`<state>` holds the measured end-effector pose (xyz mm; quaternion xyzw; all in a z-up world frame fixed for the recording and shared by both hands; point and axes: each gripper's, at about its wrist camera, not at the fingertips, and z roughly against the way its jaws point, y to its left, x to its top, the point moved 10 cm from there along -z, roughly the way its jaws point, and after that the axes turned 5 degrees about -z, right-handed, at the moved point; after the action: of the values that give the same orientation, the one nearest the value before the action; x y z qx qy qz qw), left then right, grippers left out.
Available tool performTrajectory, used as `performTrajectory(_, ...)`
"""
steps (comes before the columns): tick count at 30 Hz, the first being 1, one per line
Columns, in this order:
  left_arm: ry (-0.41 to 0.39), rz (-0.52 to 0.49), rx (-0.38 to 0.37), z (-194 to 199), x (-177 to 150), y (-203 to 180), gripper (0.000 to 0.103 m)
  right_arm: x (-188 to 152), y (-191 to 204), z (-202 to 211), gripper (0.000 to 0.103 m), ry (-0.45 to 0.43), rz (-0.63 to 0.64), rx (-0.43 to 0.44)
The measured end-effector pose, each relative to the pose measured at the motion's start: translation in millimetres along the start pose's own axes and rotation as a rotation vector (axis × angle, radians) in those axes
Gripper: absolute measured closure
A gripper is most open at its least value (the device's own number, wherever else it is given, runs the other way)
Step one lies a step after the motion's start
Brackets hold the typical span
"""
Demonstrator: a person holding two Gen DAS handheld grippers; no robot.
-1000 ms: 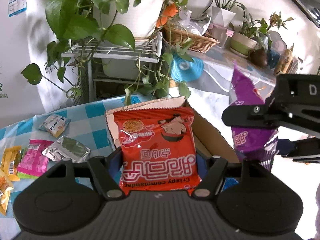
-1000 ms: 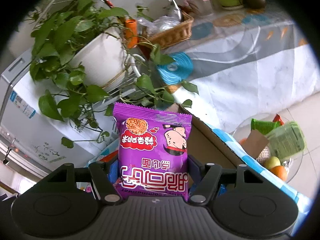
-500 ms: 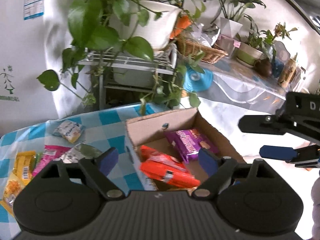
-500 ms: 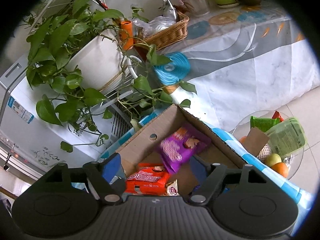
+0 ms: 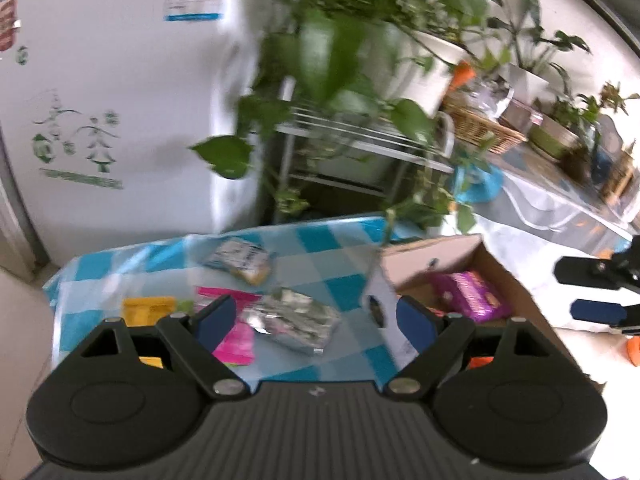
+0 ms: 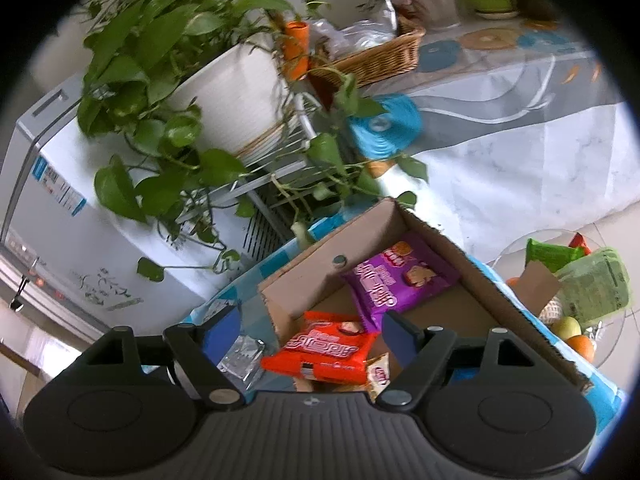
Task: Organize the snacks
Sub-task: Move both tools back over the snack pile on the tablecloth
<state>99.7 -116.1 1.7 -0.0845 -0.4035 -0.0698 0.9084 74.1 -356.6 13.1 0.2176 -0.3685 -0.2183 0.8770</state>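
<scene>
An open cardboard box (image 6: pixel 472 256) holds a purple packet (image 6: pixel 396 276), a red packet (image 6: pixel 324 354) and a small pale packet (image 6: pixel 380 372). My right gripper (image 6: pixel 312 330) hovers over the box's near left corner, its jaws opening, nothing between them. My left gripper (image 5: pixel 316 316) stands open and empty above loose snacks on the blue checked cloth (image 5: pixel 320 248): a silver packet (image 5: pixel 296 320), a pink packet (image 5: pixel 236 340), a yellow packet (image 5: pixel 148 306) and a white packet (image 5: pixel 242 260). In the left wrist view the box (image 5: pixel 432 252) lies to the right, with the right gripper (image 5: pixel 588 292) beyond it.
A large potted vine (image 6: pixel 236 104) on a wire rack hangs over the table's far edge. A white fridge (image 5: pixel 100 120) stands at the back left. A wicker basket (image 6: pixel 380 56) sits on a far counter. A glass bowl (image 6: pixel 616 332) of fruit lies right of the box.
Both grippers have let go: the red and purple packets that they held now lie in the box. The left gripper has swung left, over the loose packets.
</scene>
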Motion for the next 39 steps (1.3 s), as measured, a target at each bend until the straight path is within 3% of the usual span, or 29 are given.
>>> performTrajectory(11, 0.009, 0.060, 0.092, 11, -10, 85, 0.016, -13, 33, -15, 0.019, 0.029, 0.086, 0.040)
performTrajectory(19, 0.079, 0.071, 0.129, 2, -36, 127, 0.016, -29, 65, -27, 0.019, 0.061, 0.182, 0.101)
performTrajectory(32, 0.253, -0.087, 0.064, -37, -83, 133, 0.016, -65, 108, -70, 0.018, 0.163, 0.354, 0.176)
performTrajectory(39, 0.296, -0.097, 0.057, -50, -97, 140, 0.016, -88, 127, -109, 0.018, 0.218, 0.535, 0.180)
